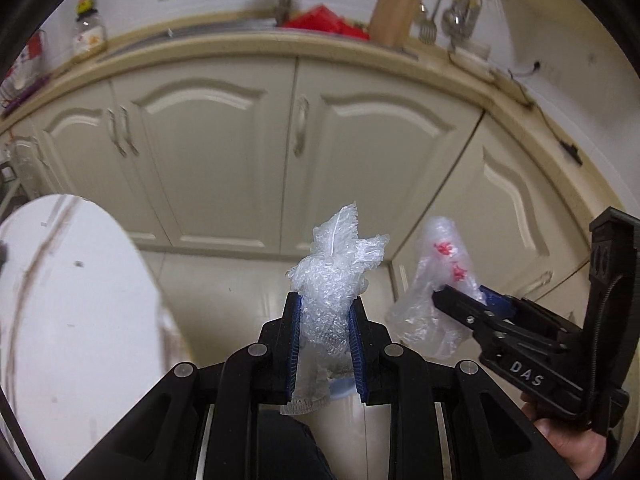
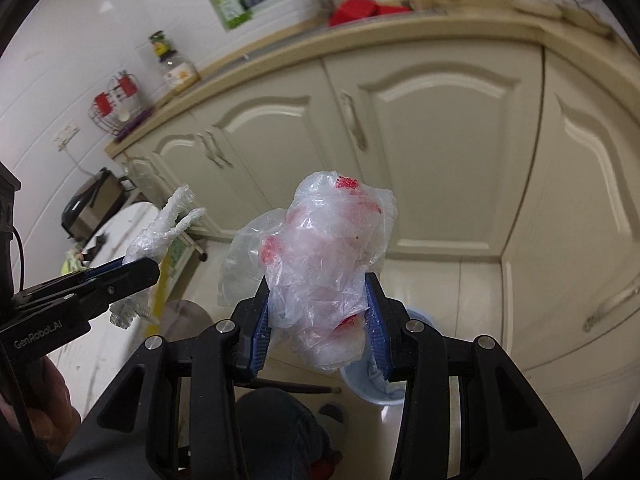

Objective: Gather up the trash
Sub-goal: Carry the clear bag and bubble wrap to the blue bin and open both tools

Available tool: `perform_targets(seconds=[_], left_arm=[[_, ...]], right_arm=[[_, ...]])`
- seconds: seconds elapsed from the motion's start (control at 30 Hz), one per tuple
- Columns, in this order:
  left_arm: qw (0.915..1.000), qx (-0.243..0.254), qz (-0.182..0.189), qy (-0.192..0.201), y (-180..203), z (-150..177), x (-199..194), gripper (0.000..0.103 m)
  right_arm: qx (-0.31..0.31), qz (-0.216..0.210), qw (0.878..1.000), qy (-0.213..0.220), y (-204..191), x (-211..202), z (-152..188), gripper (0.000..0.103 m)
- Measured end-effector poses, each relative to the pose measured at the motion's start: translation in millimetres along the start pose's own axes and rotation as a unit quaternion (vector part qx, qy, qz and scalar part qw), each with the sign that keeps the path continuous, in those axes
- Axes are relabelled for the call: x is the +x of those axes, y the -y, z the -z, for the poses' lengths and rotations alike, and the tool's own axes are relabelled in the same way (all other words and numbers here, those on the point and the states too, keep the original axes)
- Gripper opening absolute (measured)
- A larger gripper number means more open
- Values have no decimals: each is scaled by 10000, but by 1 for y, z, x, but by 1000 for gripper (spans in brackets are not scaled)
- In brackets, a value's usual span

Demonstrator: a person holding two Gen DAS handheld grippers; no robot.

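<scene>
Lighting: even indoor light, fairly bright, slightly warm. Glare: soft highlights on the glossy cabinet doors and floor tiles; the white table is nearly blown out. Shadows: faint. Blur: motion smear on the countertop and hanging utensils. Distortion: strong fisheye curving, black vignette at every corner.

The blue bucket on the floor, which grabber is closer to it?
Right, probably. The right gripper hangs almost over the blue bucket; the left gripper is farther to its left.
</scene>
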State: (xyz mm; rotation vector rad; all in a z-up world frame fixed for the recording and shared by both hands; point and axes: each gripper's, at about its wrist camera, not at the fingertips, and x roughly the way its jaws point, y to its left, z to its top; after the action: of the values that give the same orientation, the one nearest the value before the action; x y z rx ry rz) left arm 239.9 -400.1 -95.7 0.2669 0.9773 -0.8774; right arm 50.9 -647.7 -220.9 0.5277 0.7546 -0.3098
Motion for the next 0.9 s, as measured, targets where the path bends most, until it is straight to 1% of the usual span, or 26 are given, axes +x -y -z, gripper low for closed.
perform_targets(seconds=[0.07, 0.17, 0.23, 0.33, 0.5, 0.63, 0.7, 0.73, 0.77, 0.8, 0.83, 0.87, 0.9], left_arm=[[9996, -3, 7, -285, 5, -7, 28, 20], [9976, -48, 52, -695, 3, -20, 66, 20], [9950, -96, 47, -993, -3, -38, 96, 20], [9896, -209, 79, -1420, -9, -43, 132, 20], [9806, -330, 3, -1930, -15, -51, 181, 20], [9762, -346, -62, -2141, -16, -56, 209, 20], [9742, -312, -92, -2232, -13, -63, 224, 22], [9737, -292, -117, -2257, -13, -65, 228, 25], [9733, -269, -148, -2274, -11, -67, 233, 31], [9731, -243, -201, -2284, 0, -68, 238, 35], [9727, -206, -259, -2296, 1, -70, 243, 46], [9725, -166, -311, -2302, 4, -71, 248, 55], [9722, -133, -344, -2313, 9, -69, 252, 58]], right_arm=[[173, 61, 9996, -202, 20, 19, 6, 39], [406, 141, 9978, -498, 47, 48, 16, 39], [538, 192, 9959, -700, 61, 68, 22, 39], [715, 249, 9922, -995, 81, 97, 30, 40], [893, 371, 9855, -1391, 101, 134, 43, 40], [967, 460, 9812, -1606, 110, 152, 46, 41], [981, 515, 9794, -1686, 113, 158, 49, 42], [982, 526, 9788, -1721, 114, 160, 49, 43], [974, 533, 9779, -1772, 114, 163, 50, 45], [977, 553, 9772, -1802, 114, 167, 49, 47], [988, 577, 9763, -1836, 115, 172, 50, 49], [1008, 561, 9755, -1873, 116, 175, 51, 51], [1037, 573, 9744, -1910, 117, 177, 53, 56]])
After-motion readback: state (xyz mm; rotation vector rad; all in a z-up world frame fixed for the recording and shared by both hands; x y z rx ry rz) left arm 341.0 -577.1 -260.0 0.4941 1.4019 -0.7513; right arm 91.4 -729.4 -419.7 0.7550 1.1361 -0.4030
